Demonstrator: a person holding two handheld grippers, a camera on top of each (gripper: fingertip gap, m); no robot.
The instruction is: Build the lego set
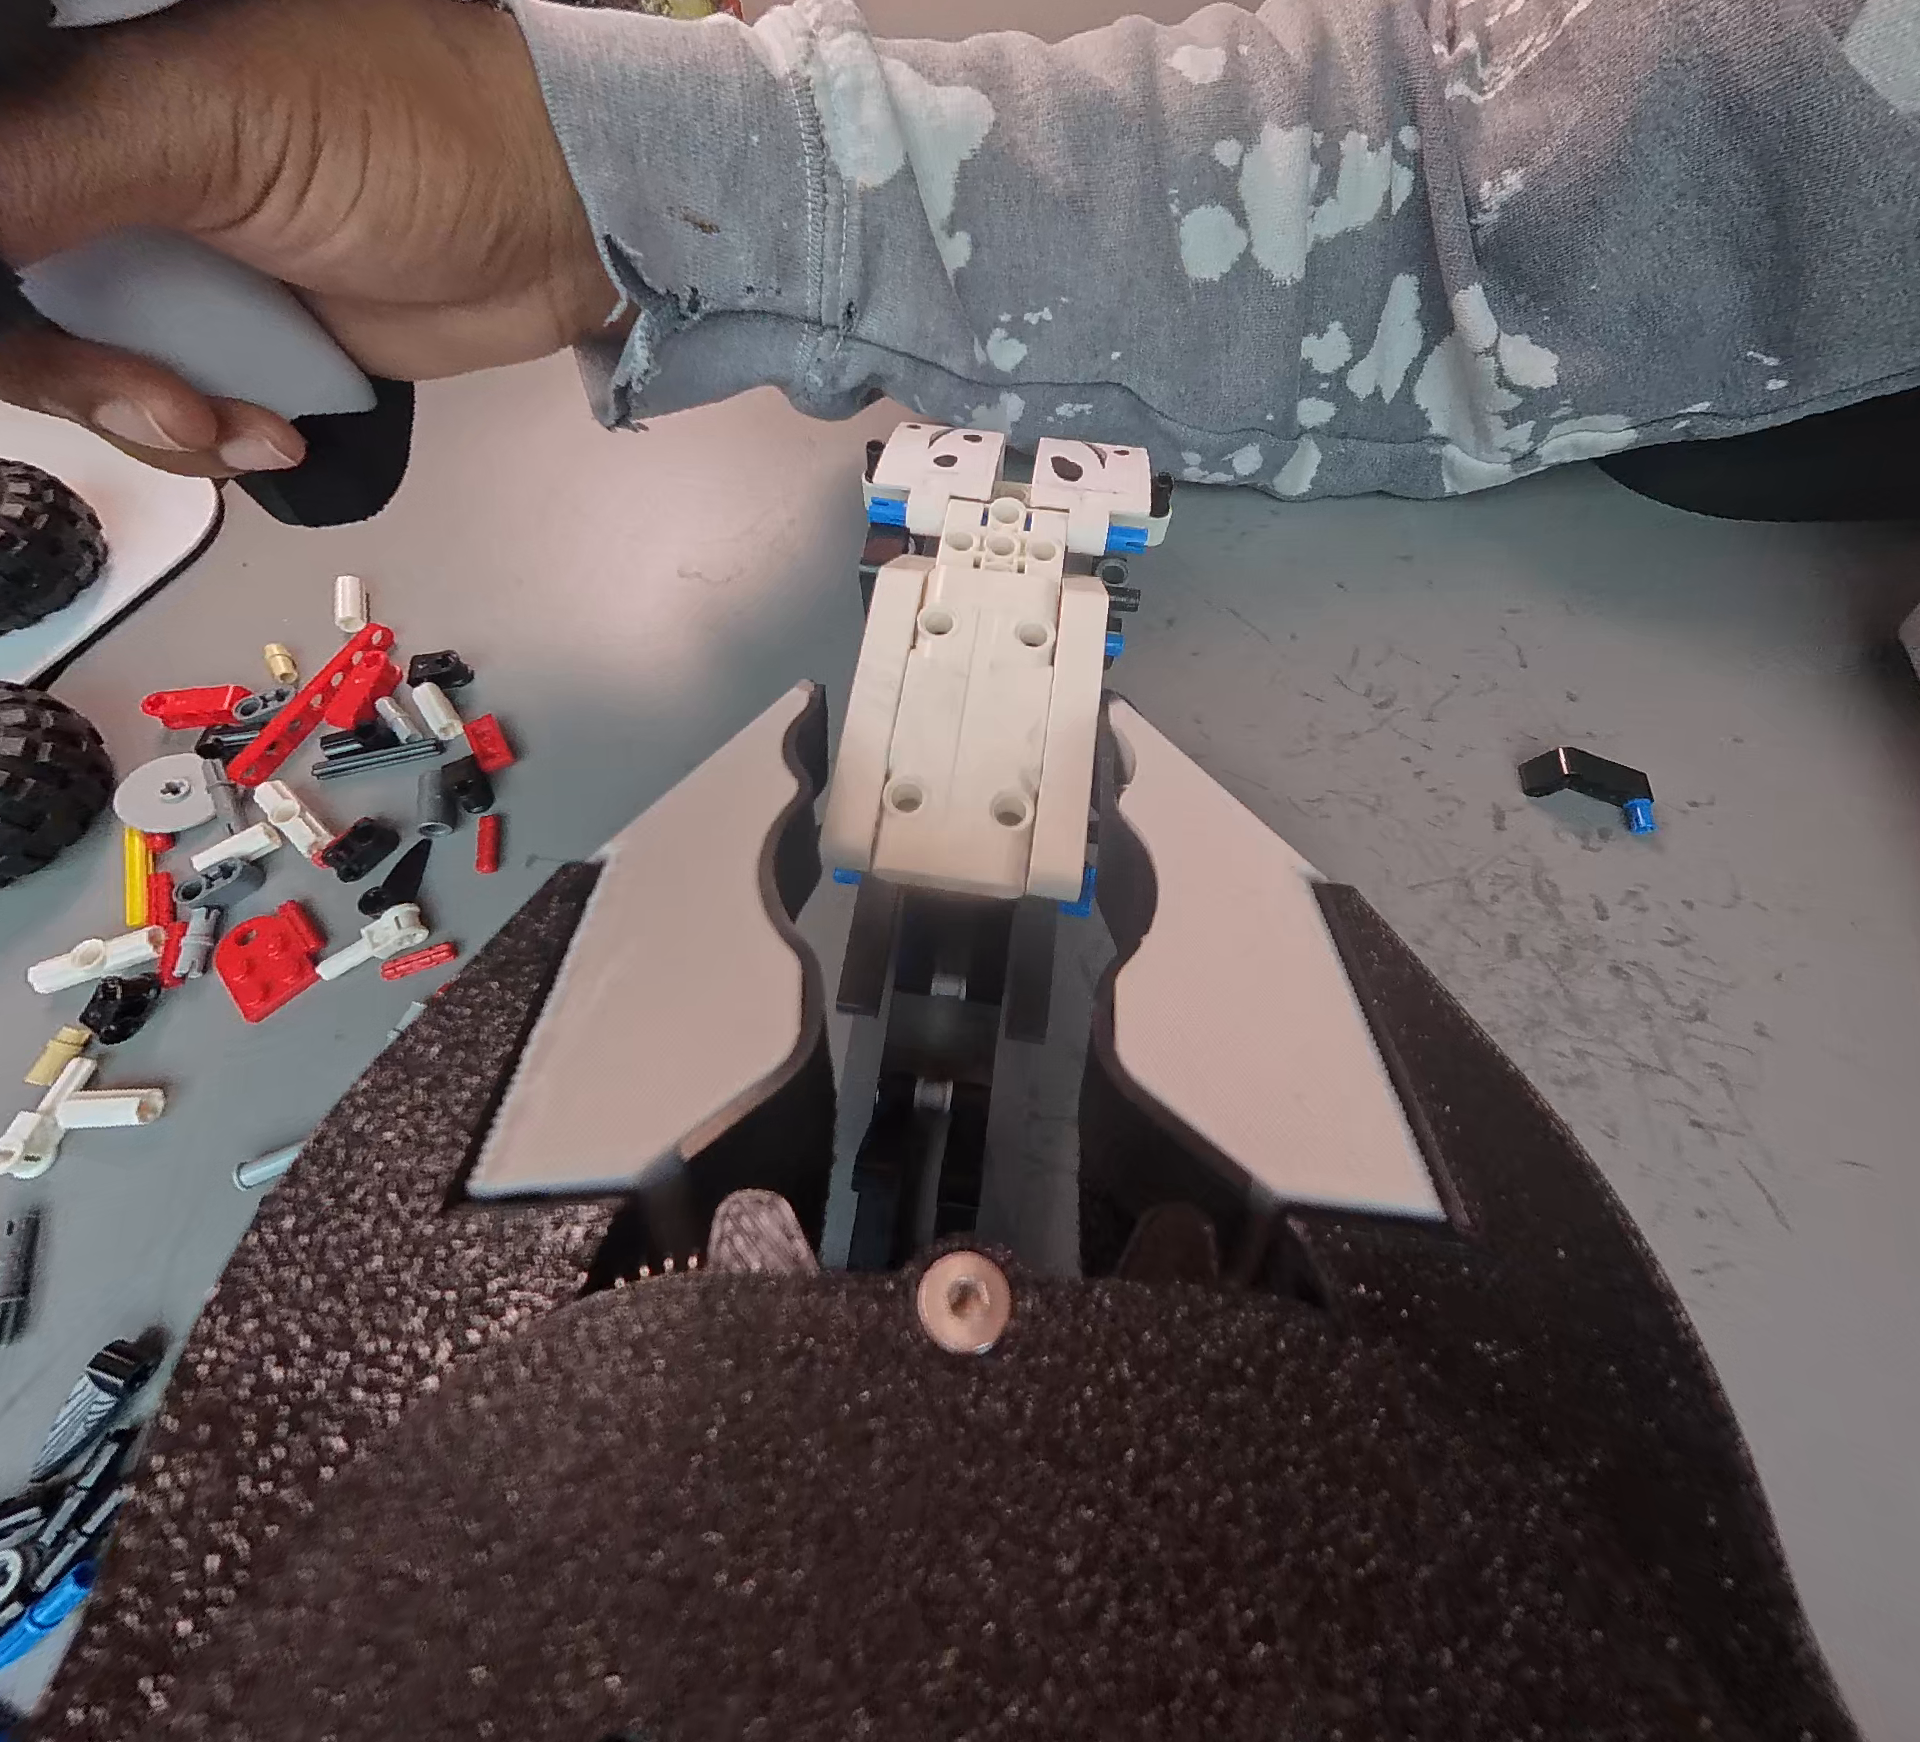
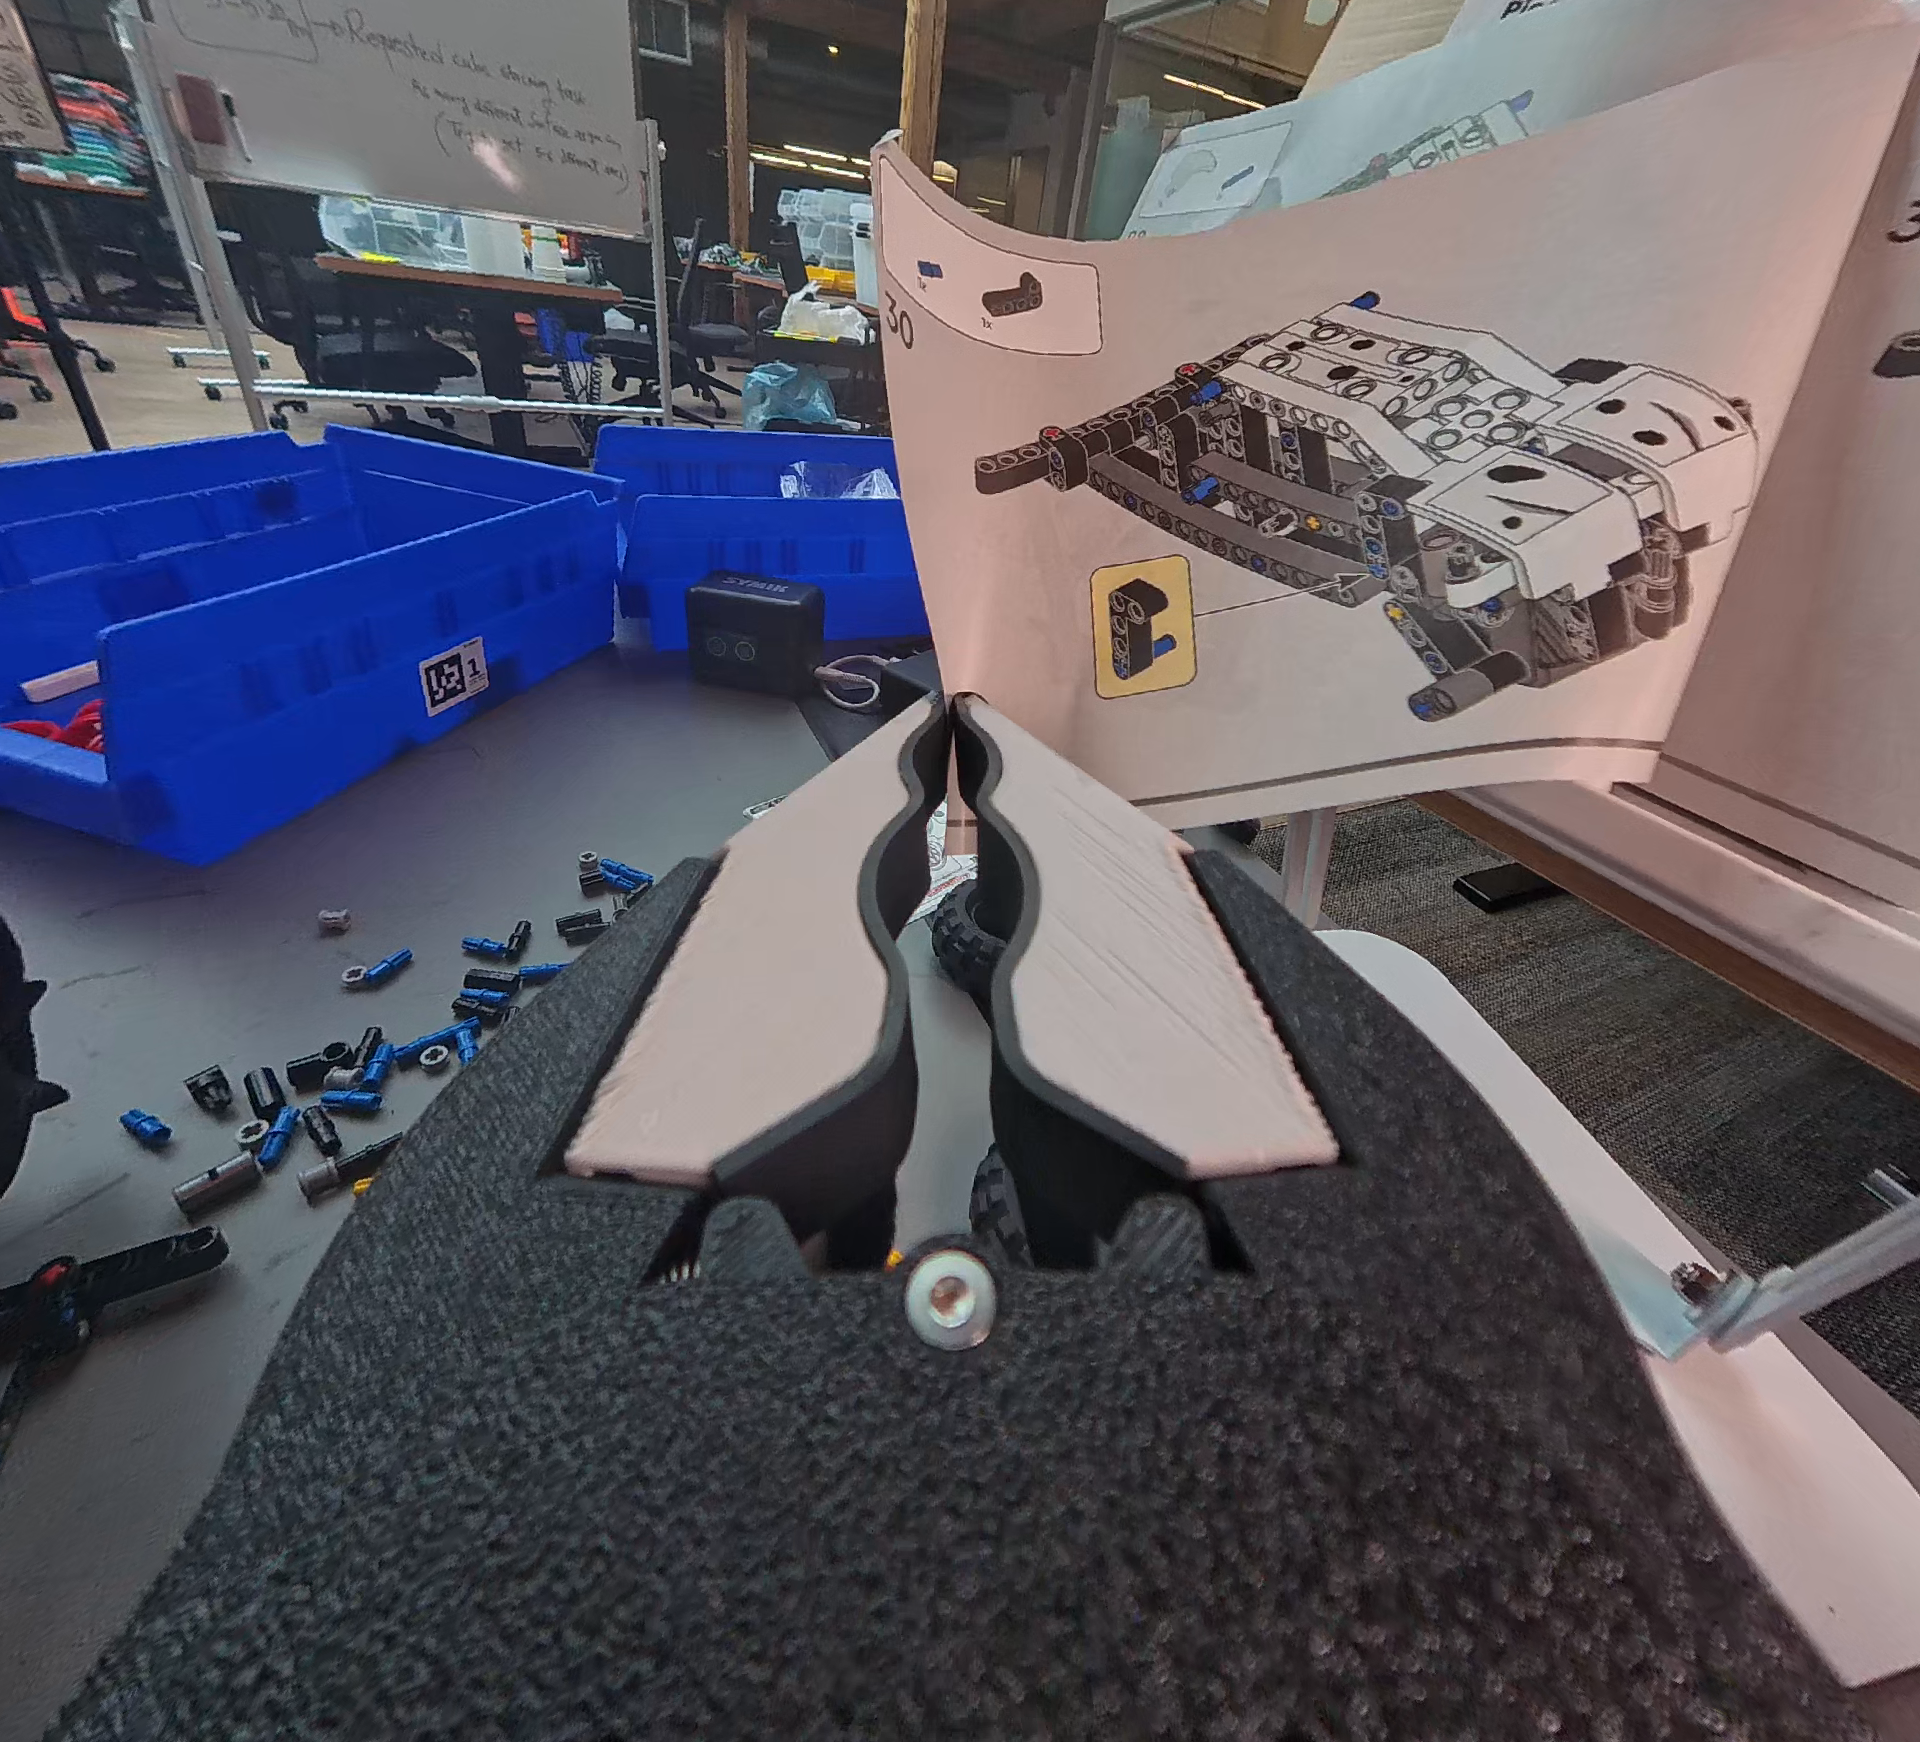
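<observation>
Left gripper (image 1: 961, 736) clamps white lego chassis (image 1: 971, 726), long axis toward 12 o'clock. Black angled piece (image 1: 1584, 783) on table at 3 o'clock. Right gripper (image 2: 951, 705) fingertips pinched on instruction page (image 2: 1351, 487).

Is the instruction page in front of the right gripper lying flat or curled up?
Curled up. The instruction page stands bowed, its lower corner pinched between the right gripper's shut fingers.

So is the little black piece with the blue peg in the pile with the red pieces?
No, the black piece with the blue peg lies alone on the table, across the white model from the red pieces.
</observation>
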